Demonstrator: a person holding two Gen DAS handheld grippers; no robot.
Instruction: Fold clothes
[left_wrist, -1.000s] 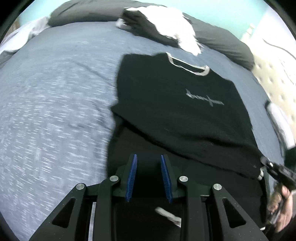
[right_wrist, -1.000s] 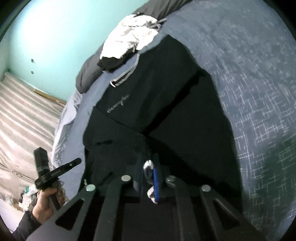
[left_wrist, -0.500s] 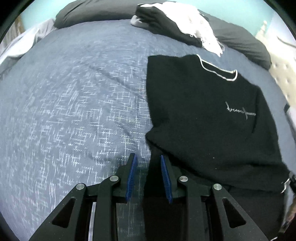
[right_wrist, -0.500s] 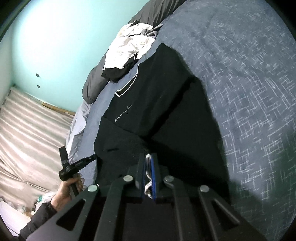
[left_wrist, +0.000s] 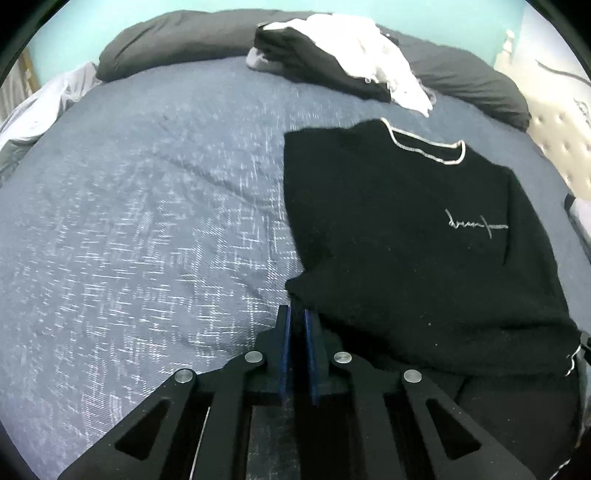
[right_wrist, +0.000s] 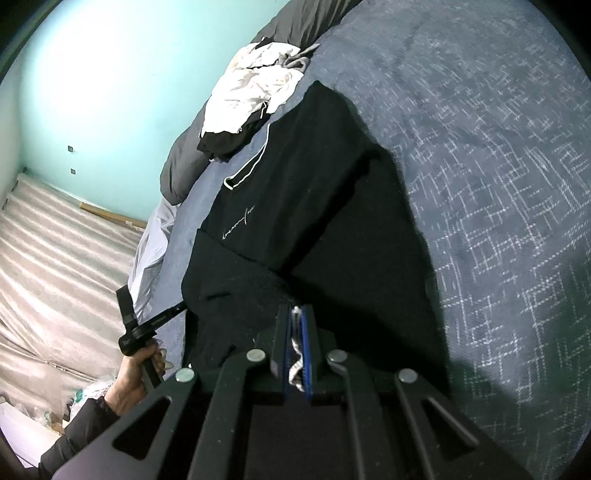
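A black t-shirt (left_wrist: 406, 229) with a white-trimmed collar and a small white script logo lies flat on the blue-grey bedspread (left_wrist: 147, 221). My left gripper (left_wrist: 297, 317) sits at the shirt's lower left edge, its jaws closing to a narrow slit with dark fabric between the blue pads. My right gripper (right_wrist: 295, 325) is shut on the near hem of the shirt (right_wrist: 314, 184), where a strip of white trim shows between the pads. In the right wrist view a person's hand (right_wrist: 136, 369) holds the left gripper's handle at the shirt's far side.
A heap of white and black clothes (left_wrist: 343, 62) lies beyond the collar, against dark grey pillows (left_wrist: 166, 44). A tufted headboard (left_wrist: 554, 147) stands at the right. Beside the bed, pale sheeting covers the floor (right_wrist: 55, 258). Open bedspread stretches left of the shirt.
My left gripper slid from over the shirt's middle to its left edge, then its jaws closed from open onto the fabric. The right gripper kept its grip on the hem.
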